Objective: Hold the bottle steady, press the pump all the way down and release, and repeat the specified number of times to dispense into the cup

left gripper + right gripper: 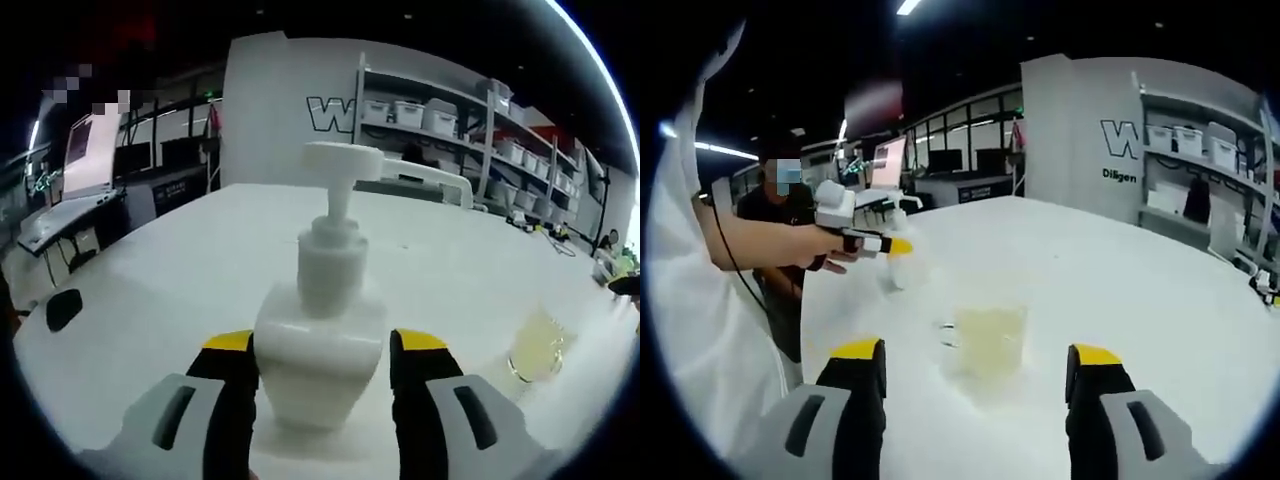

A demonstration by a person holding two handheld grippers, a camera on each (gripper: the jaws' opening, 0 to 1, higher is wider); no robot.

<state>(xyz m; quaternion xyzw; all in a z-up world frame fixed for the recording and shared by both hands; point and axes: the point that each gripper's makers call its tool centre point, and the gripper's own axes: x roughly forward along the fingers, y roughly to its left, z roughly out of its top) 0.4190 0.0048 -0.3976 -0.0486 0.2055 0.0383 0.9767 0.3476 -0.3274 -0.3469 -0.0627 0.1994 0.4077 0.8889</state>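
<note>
Bottle [320, 345], white, squat, with its pump [340, 165] raised.

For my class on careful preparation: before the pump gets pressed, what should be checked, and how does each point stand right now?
1. White plastic pump bottle upright on the white table: ok.
2. Left tongs holding the bottle: their jaws flank its body closely, but whether they touch it is unclear: cannot tell.
3. White pump head raised, ready to press: ok.
4. Clear plastic cup of pale yellow liquid under the spout: it stands apart from the bottle: not ok.
5. Right tongs on the pump: open, facing the cup instead: not ok.
6. Room left in the cup: cannot tell.
</note>
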